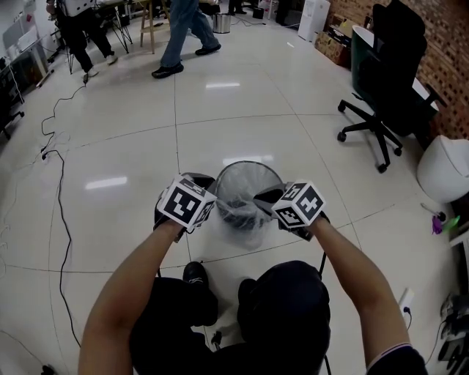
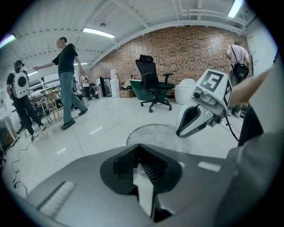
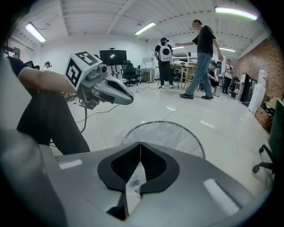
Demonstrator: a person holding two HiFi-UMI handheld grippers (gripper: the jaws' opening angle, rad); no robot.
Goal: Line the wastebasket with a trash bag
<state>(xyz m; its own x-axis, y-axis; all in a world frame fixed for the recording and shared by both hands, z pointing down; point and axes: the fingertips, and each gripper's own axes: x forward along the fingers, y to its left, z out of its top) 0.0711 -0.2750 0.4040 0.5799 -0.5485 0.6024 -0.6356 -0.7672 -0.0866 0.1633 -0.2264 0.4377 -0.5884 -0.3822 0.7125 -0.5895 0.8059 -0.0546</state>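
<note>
The glossy white tile floor (image 1: 242, 102) reflects the ceiling strip lights (image 2: 98, 32). A brick wall (image 1: 448, 51) runs along the right, with a black office chair (image 1: 385, 91) before it. A black cable (image 1: 66, 212) trails across the floor at left.

You work in bright, even light from the ceiling strip lamps (image 3: 235, 13), which leave white glare patches on the glossy floor (image 1: 256, 117) beyond and left of the wastebasket (image 1: 249, 192), with only soft shadows near it, while both gripper views bend strongly and turn black at their corners.
</note>
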